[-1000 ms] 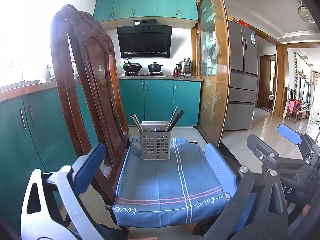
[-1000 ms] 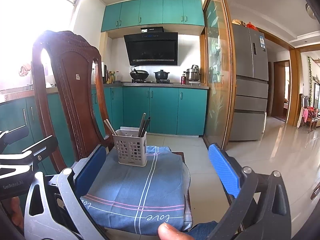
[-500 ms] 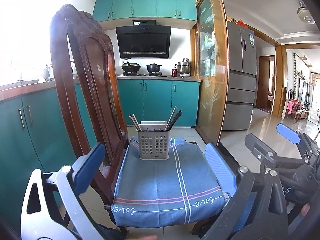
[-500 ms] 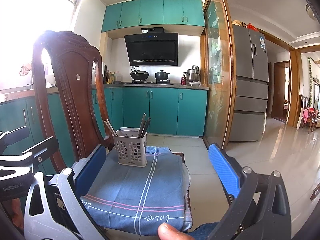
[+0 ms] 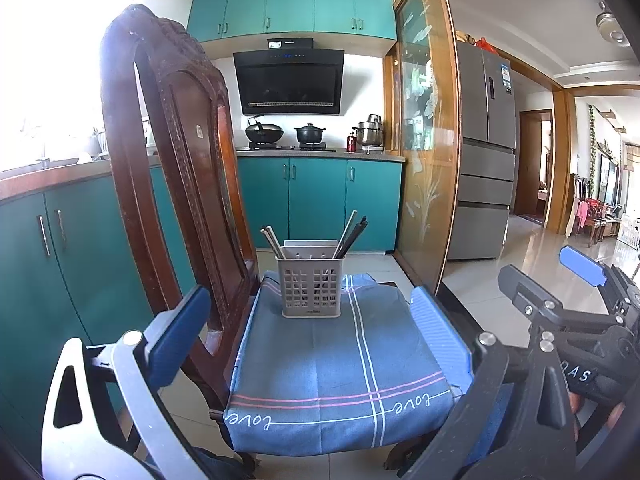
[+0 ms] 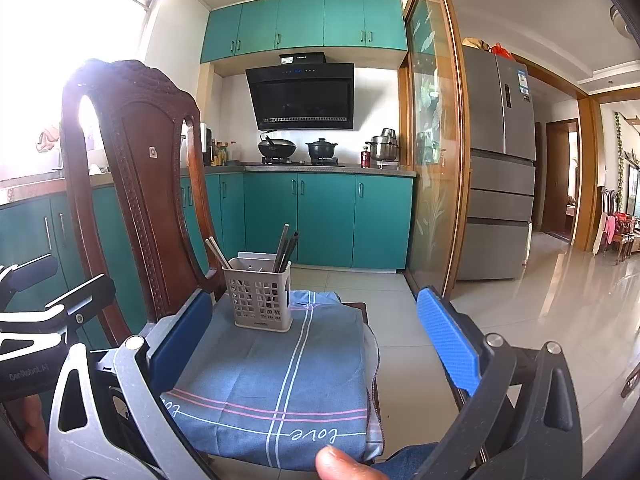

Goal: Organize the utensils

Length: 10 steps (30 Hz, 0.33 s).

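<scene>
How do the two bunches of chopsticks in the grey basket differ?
The light chopsticks stand in the left end of the grey basket and lean left; the dark chopsticks stand in the right end and lean right. The dark bunch rises higher above the rim. Both stick out of the top.

chopsticks (image 5: pixel 351 233) in holder (image 5: pixel 310 286), on chair (image 5: pixel 340 360).

Behind the grid wall of the utensil basket (image 5: pixel 310 288) I can't make out the lower ends of the chopsticks (image 5: pixel 351 233), nor count them. My right gripper (image 5: pixel 581 270), right of the basket, runs off the frame edge. Left of the basket, window glare washes out the countertop (image 6: pixel 48 174). The fridge label (image 6: pixel 522 86), far right of the basket, is too small to read.
</scene>
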Tool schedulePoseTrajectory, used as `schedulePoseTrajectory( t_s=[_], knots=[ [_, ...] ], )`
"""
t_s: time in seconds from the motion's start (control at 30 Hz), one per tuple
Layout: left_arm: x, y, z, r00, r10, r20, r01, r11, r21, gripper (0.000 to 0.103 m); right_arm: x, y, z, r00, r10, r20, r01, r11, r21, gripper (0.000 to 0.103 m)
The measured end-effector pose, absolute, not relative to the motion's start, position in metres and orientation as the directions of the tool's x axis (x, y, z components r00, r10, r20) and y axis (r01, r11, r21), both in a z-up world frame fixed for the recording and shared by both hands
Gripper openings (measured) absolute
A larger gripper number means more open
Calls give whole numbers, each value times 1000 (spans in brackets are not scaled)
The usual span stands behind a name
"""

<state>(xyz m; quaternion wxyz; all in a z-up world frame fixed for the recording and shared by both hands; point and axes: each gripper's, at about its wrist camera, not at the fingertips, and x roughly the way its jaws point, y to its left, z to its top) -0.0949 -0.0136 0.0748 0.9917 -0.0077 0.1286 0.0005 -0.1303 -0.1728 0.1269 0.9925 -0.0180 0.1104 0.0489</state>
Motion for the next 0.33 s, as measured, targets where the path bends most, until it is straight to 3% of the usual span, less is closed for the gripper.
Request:
schedulePoseTrajectory(
  t_s=[0.33],
  knots=[
    [-76,-10,75,957,28,-289,-33,999,-11,100,-112,-175,126,967,110,-230,-118,993,-21,100]
  ],
)
